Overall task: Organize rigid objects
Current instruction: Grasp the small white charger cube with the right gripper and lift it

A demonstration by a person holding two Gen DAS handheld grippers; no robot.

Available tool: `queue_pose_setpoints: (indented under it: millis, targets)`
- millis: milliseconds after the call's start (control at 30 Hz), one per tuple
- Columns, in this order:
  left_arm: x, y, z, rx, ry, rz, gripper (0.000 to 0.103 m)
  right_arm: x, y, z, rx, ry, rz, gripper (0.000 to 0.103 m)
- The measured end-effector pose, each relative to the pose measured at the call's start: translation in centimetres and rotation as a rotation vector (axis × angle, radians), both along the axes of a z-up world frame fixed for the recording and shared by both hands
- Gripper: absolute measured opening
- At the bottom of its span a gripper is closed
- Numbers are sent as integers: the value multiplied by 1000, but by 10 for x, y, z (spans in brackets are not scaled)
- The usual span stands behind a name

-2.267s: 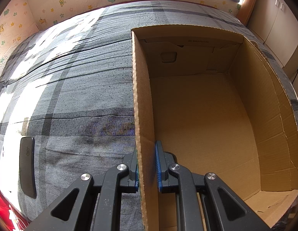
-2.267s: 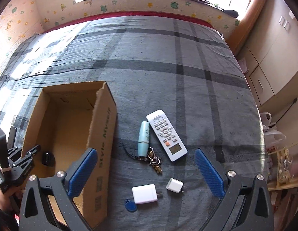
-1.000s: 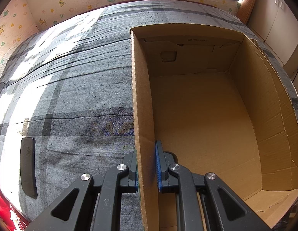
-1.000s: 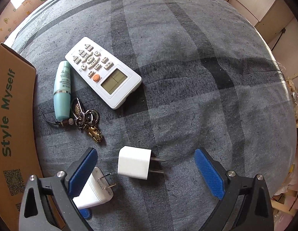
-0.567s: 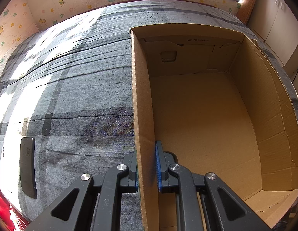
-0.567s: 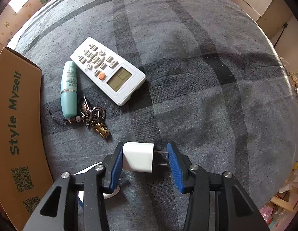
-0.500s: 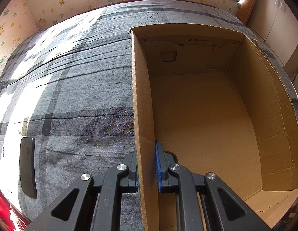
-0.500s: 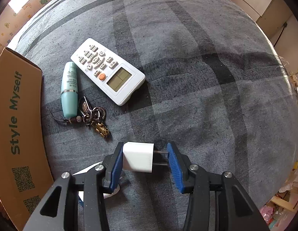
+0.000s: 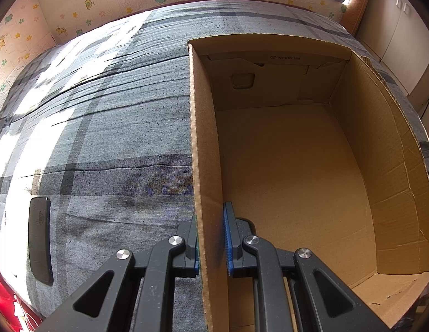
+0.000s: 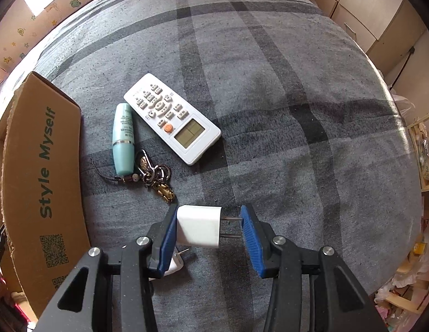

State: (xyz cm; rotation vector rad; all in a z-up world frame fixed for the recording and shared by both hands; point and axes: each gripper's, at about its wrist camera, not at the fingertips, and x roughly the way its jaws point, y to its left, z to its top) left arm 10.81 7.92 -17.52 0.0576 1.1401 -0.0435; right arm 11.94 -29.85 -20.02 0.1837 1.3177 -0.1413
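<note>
Since the frame half a second ago, the right hand-held gripper (image 10: 209,228) has lifted slightly with the white charger (image 10: 199,226) pinched between its blue pads: one pad on the plug's body, the other on its prong tips. The left hand-held gripper (image 9: 211,238) has not moved, its jaws clamped on the near left wall of the open cardboard box (image 9: 297,171), which sits on a grey plaid bed (image 9: 103,127).

Left of the charger, a second white charger (image 10: 174,265) is mostly hidden beneath the gripper's left finger. The box's outer wall (image 10: 43,182), printed "Style Myself", is cut off at the left edge.

Only the left wrist view shows the box's bare interior and a dark flat object (image 9: 40,238) on the bed at near left. Only the right wrist view shows, from left to right, a teal tube (image 10: 123,142), a key bunch (image 10: 156,178) and a white remote (image 10: 173,117) beyond the charger.
</note>
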Motion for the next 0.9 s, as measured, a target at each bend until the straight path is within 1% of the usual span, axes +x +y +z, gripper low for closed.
queue_pose_setpoints:
  millis: [333, 633, 900]
  targets:
    - [0, 0, 0, -1, 0, 0, 14, 0, 26, 48, -17, -82, 71, 48]
    - [0, 0, 0, 0, 0, -1, 14, 7, 54, 82, -12, -147, 147, 48]
    - [0, 1, 0, -1, 0, -1, 14, 11, 89, 108, 2, -197, 223, 48]
